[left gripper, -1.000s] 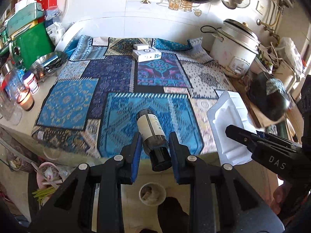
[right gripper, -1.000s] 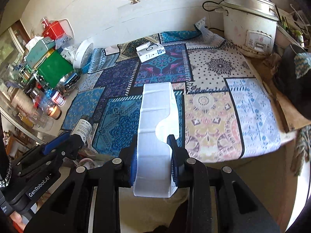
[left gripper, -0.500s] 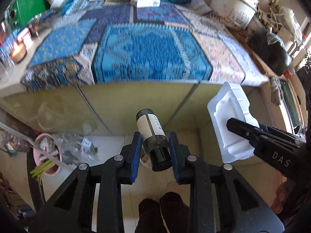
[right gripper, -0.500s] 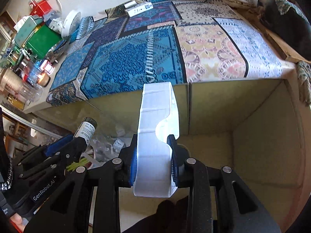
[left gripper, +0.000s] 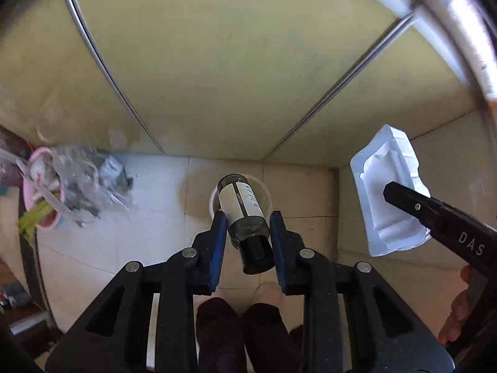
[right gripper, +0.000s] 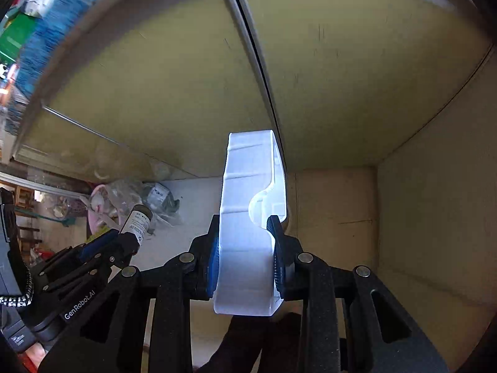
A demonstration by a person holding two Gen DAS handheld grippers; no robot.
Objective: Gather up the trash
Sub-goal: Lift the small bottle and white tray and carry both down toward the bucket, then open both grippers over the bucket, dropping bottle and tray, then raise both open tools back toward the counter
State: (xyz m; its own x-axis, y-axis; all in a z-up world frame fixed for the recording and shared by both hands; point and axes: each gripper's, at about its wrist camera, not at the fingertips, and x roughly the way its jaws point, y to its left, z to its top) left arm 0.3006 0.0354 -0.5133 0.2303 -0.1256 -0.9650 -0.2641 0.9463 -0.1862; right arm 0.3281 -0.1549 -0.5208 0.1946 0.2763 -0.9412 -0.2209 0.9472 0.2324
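The left hand-held gripper (left gripper: 247, 236) grips a dark bottle (left gripper: 242, 209) above a white cup (left gripper: 267, 191) on the floor, seen only in the left view. The right hand-held gripper (right gripper: 245, 248) clamps a white tray (right gripper: 251, 217). Both have dropped below the surface edge since earlier.

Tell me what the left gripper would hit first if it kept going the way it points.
Most likely the white cup on the floor: the left gripper, holding the dark bottle, points down at it, and the bottle would arrive first. Depth is hard to judge.
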